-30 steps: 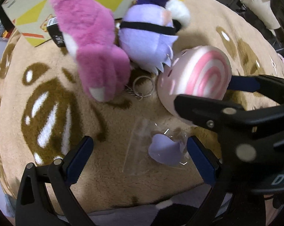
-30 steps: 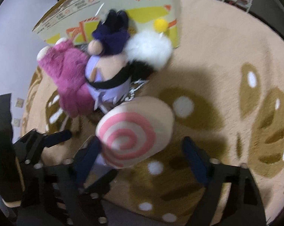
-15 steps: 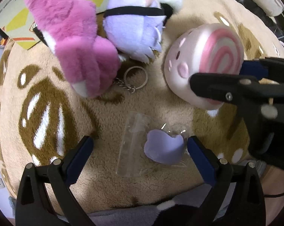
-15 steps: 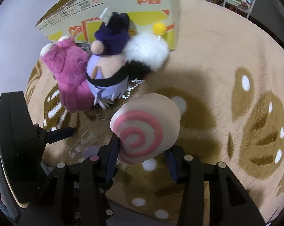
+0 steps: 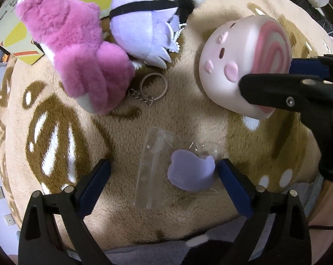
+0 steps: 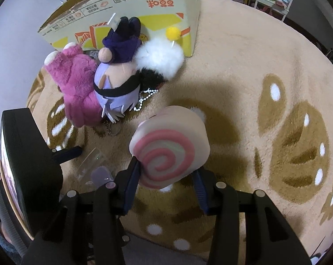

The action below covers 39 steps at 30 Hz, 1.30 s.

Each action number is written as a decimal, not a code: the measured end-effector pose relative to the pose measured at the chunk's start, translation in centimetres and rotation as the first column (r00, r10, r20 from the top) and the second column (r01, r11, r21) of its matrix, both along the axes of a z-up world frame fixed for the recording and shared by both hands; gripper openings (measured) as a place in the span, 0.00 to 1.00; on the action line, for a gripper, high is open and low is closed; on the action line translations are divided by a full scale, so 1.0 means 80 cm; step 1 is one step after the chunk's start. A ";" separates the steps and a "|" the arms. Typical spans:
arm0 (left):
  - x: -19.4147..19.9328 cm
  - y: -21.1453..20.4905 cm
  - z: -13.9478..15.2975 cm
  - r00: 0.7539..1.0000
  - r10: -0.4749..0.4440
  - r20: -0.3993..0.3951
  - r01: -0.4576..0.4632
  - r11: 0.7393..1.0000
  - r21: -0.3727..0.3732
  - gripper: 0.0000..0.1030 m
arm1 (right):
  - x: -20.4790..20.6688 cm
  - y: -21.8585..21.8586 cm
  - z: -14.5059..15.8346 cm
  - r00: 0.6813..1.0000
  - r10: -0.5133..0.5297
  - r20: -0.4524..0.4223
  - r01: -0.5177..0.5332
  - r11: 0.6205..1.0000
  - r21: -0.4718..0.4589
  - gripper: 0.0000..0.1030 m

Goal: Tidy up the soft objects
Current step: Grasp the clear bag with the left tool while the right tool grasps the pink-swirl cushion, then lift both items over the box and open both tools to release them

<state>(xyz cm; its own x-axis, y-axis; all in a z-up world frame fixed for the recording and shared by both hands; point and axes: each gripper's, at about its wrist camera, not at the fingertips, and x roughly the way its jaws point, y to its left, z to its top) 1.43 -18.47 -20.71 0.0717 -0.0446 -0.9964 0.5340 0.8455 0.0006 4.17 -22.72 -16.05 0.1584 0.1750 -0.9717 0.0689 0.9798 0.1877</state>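
Note:
My right gripper is shut on a pale swirl-roll plush with a pink spiral end and holds it just above the rug; the plush also shows in the left wrist view. My left gripper is open, its fingers on either side of a clear plastic bag with a flat lilac piece in it. A pink furry plush and a lilac doll plush lie at the far side, against a cardboard box.
A white fluffy pom-pom and a yellow ball lie by the box. A keyring with chain lies on the tan patterned rug. Shelves and clutter stand beyond the rug's far edge.
My right gripper closed on the swirl-roll plush and lifted it a little to the right. The left gripper stayed over the plastic bag, open.

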 end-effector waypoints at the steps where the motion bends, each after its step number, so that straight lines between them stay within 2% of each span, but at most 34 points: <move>1: -0.004 -0.002 0.006 1.000 -0.002 -0.002 0.002 1.000 -0.006 0.89 | -0.001 -0.001 0.001 1.000 -0.002 0.003 0.002 1.000 0.001 0.47; 5: -0.006 0.000 0.007 1.000 0.009 -0.006 -0.009 0.999 -0.031 0.81 | -0.007 -0.012 0.009 1.000 -0.005 0.006 0.005 1.000 0.008 0.47; 9: -0.010 0.002 0.015 1.000 0.023 0.006 -0.023 0.997 -0.071 0.61 | -0.009 -0.021 0.011 1.000 -0.014 0.002 0.014 1.000 0.019 0.47; 13: -0.010 0.007 0.019 0.999 0.038 0.023 -0.036 0.995 -0.092 0.53 | -0.011 -0.025 0.016 1.000 -0.017 0.018 0.017 1.000 0.019 0.47; 20: -0.009 0.030 0.038 0.992 0.072 0.103 -0.059 0.990 -0.125 0.47 | -0.012 -0.037 0.026 0.999 -0.034 0.043 0.032 0.998 0.046 0.47; 26: -0.008 0.057 0.059 0.973 0.146 0.181 -0.120 0.982 -0.145 0.40 | -0.016 -0.046 0.046 0.994 -0.043 0.103 0.039 0.998 0.042 0.47; 28: -0.009 0.070 0.069 0.969 0.155 0.194 -0.125 0.979 -0.162 0.12 | -0.018 -0.049 0.056 0.989 -0.040 0.140 0.033 0.998 0.057 0.43; 34: -0.004 0.092 0.108 0.959 0.173 0.222 -0.126 0.969 -0.210 0.12 | -0.022 -0.052 0.071 0.979 -0.042 0.199 0.028 0.997 0.070 0.39; 37: -0.003 0.101 0.131 0.946 0.180 0.269 -0.125 0.970 -0.209 0.12 | -0.025 -0.056 0.083 0.969 -0.053 0.243 0.039 0.997 0.064 0.37; 39: -0.007 0.101 0.144 0.927 0.186 0.324 -0.123 0.971 -0.207 0.12 | -0.025 -0.052 0.091 0.959 -0.058 0.277 0.044 0.997 0.057 0.35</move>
<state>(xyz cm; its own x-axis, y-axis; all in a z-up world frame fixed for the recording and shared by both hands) 0.90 -10.38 -9.18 0.4239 -0.1812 -0.8874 0.3914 0.9202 -0.0009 2.16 -26.89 -8.79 0.4315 0.2063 -0.8782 0.0564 0.9654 0.2546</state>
